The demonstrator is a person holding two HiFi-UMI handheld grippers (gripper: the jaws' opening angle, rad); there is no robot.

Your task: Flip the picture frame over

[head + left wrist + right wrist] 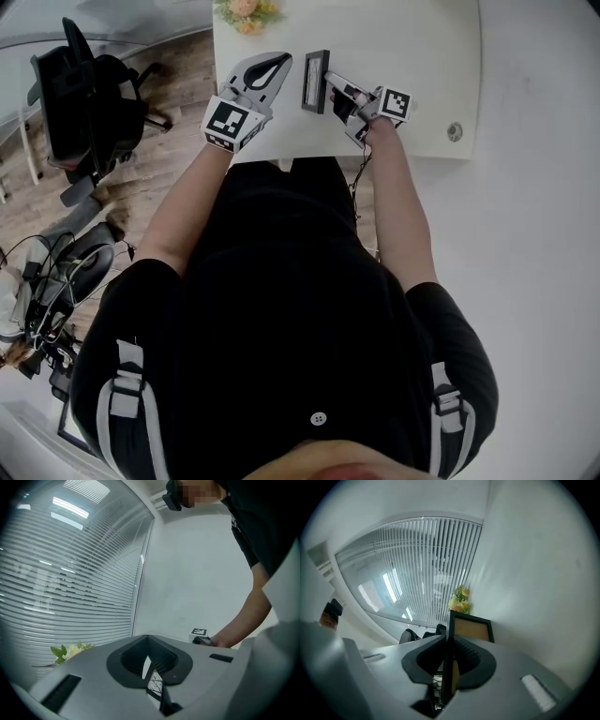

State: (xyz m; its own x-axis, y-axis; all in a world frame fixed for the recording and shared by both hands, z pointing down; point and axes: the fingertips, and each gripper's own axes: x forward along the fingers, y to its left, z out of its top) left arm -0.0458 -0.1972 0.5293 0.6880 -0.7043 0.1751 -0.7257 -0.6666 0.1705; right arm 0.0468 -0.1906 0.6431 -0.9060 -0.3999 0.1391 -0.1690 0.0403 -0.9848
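Note:
The black picture frame (316,82) stands on its edge on the white table (422,56). My right gripper (331,86) comes at it from the right and is shut on its near edge. In the right gripper view the frame (472,628) runs up from between the pads, its brown backing facing right, with the right gripper (449,667) closed on the black rim. My left gripper (284,59) rests just left of the frame, apart from it, its jaw tips together and nothing held. The left gripper (151,668) shows the same shut jaws in its own view.
A bunch of flowers (246,13) lies at the table's far edge beyond the frame. A small round metal fitting (455,131) sits at the table's right. A black office chair (84,94) and cables (47,309) stand on the wooden floor to the left.

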